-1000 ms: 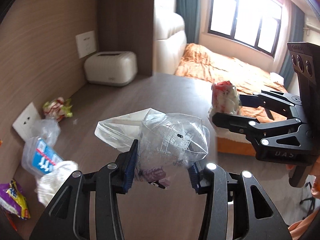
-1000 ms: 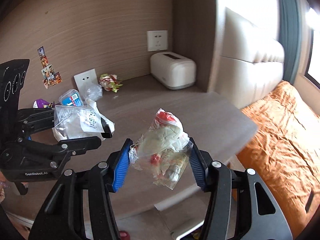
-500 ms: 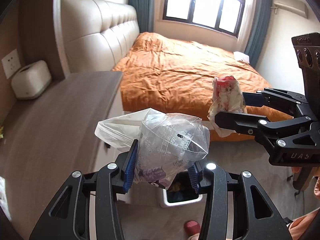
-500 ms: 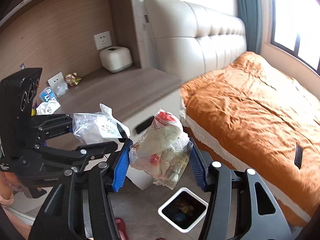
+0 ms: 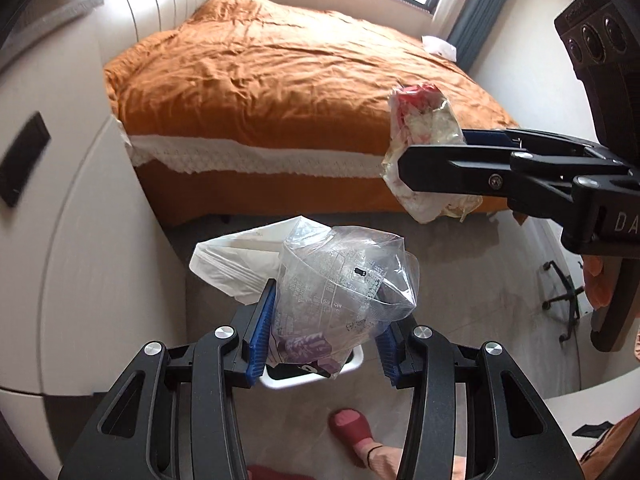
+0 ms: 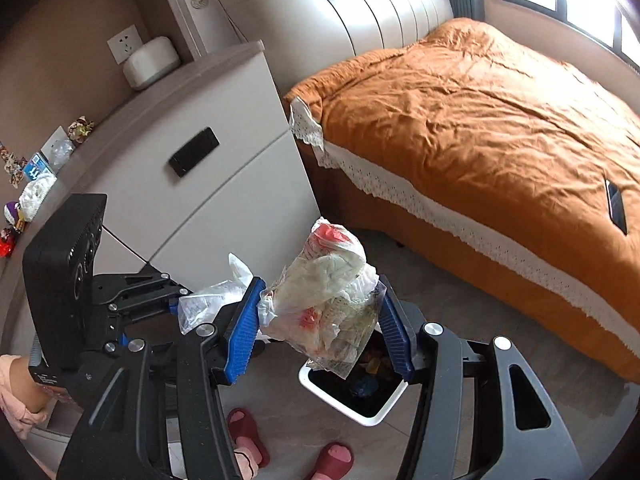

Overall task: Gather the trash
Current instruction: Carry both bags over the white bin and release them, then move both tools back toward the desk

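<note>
My left gripper (image 5: 326,330) is shut on a clear crumpled plastic bag (image 5: 340,292) with purple scraps inside, held above the white trash bin (image 5: 354,362), which it mostly hides. My right gripper (image 6: 320,326) is shut on a crumpled white and red wrapper bundle (image 6: 328,300), held just above and left of the open bin (image 6: 352,390) on the floor. The right gripper and its wrapper (image 5: 424,136) show at the right of the left wrist view. The left gripper with its bag (image 6: 208,300) shows at the left of the right wrist view.
A bed with an orange cover (image 6: 480,112) stands to the right. A white cabinet (image 6: 192,184) stands left, with more trash (image 6: 38,192) and a white box (image 6: 150,62) on its top. Red slippers (image 6: 332,460) are on the floor by the bin.
Both grippers have swung away from the cabinet top and tilted down toward the floor, carrying their trash over the bin. The bin now lies directly below them.
</note>
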